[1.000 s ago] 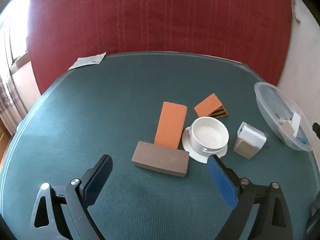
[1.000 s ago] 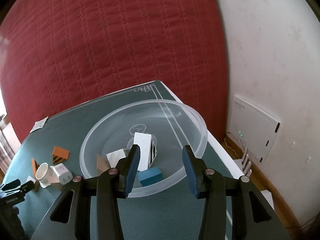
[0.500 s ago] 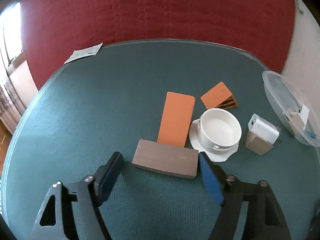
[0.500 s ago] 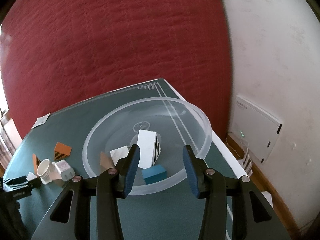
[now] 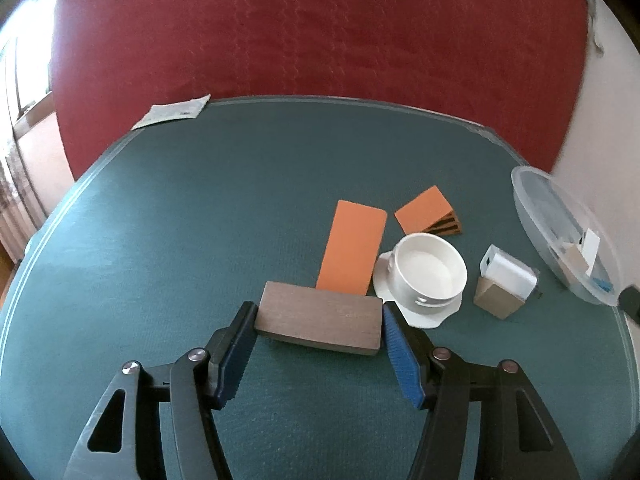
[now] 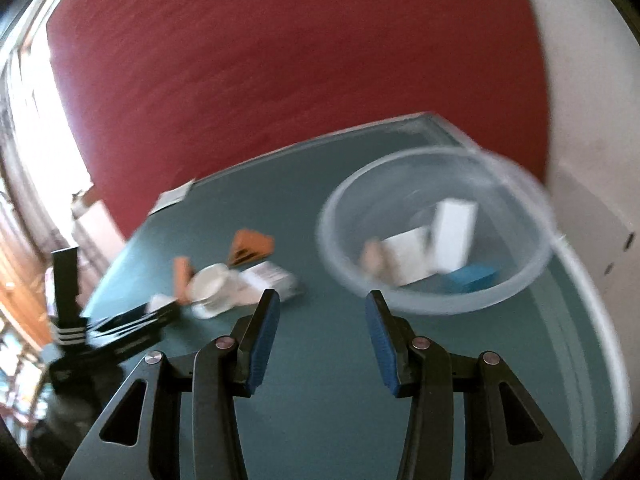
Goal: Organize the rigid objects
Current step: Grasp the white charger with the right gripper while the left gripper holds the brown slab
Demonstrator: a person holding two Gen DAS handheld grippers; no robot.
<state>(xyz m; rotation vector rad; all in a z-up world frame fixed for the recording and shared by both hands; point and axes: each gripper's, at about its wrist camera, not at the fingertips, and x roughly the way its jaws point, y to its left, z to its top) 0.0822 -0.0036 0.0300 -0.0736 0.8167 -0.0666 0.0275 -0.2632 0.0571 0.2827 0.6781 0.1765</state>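
A brown rectangular block [image 5: 320, 320] lies flat on the green table [image 5: 200, 220]. My left gripper [image 5: 316, 312] straddles it; its jaws are closing and the blue pads [image 5: 400, 356] meet the block's two short ends. Behind it lie a flat orange block [image 5: 352, 252], an orange striped wedge [image 5: 426, 216], a white cup on a saucer [image 5: 428, 272] and a white box on a tan block [image 5: 506, 280]. My right gripper [image 6: 320, 300] hovers open over bare table, nothing between its fingers, left of the clear plastic bowl [image 6: 520, 280]. That view is blurred.
The bowl [image 5: 560, 232] at the table's right edge holds white boxes [image 6: 452, 236] and a blue block [image 6: 472, 276]. A paper slip [image 5: 172, 112] lies at the far left corner. A red padded backrest [image 5: 320, 28] stands behind the table, and a white wall to the right.
The left jaws have narrowed from wide apart to the brown block's ends as the gripper came closer. The right gripper swung left, so the bowl now sits to its right.
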